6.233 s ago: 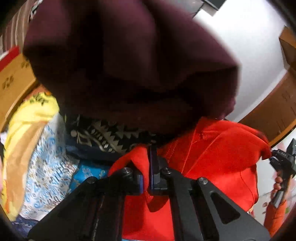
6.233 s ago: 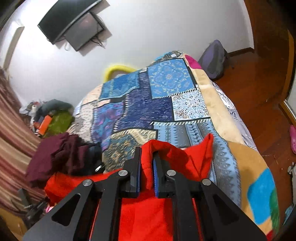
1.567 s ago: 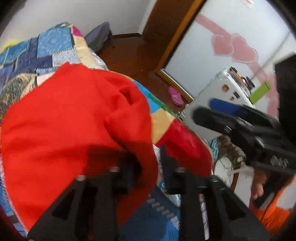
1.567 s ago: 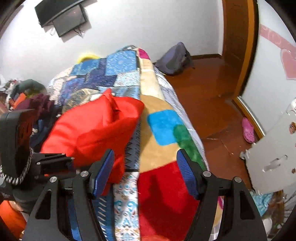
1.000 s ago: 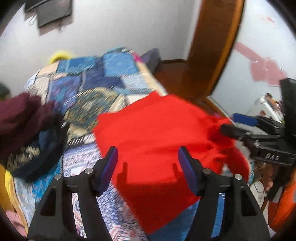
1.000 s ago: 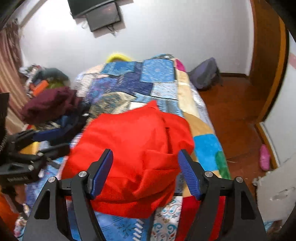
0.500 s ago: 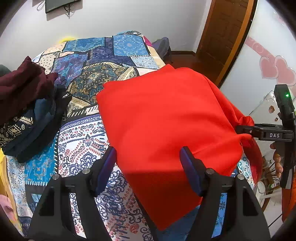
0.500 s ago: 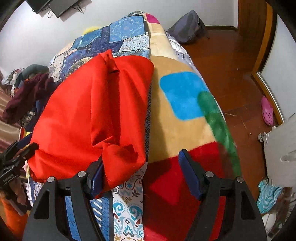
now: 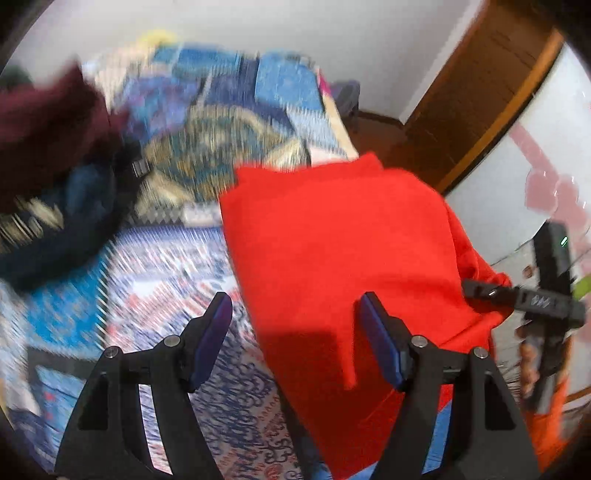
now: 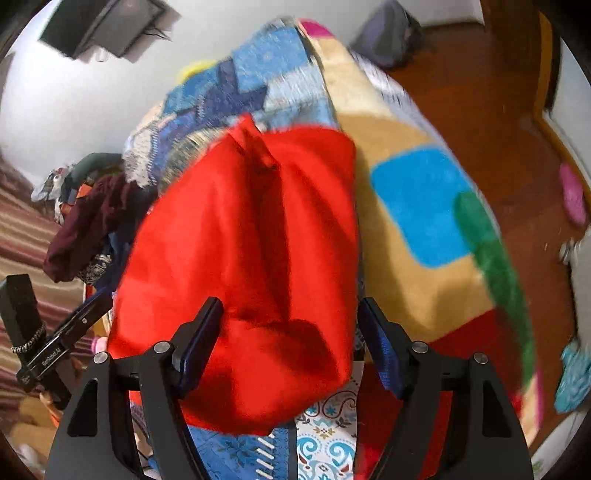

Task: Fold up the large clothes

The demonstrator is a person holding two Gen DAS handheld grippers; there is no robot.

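A large red garment (image 9: 343, 266) lies spread on the patchwork bedspread (image 9: 159, 280), reaching the bed's near edge. In the right wrist view the red garment (image 10: 251, 266) shows a long fold down its middle. My left gripper (image 9: 295, 332) is open and empty just above the garment's left edge. My right gripper (image 10: 291, 339) is open and empty over the garment's near end. The right gripper also shows at the right of the left wrist view (image 9: 524, 299), and the left gripper at the left of the right wrist view (image 10: 62, 343).
A pile of maroon and dark patterned clothes (image 9: 48, 155) lies at the bed's left side. A bag (image 10: 388, 33) sits on the wooden floor (image 10: 491, 122) past the bed. A pink slipper (image 10: 572, 195) lies on the floor at right. A wooden door (image 9: 472, 92) stands right.
Both grippers have let go of the red garment and stand open. Both have shifted closer over the garment since half a second ago; the views are blurred by motion.
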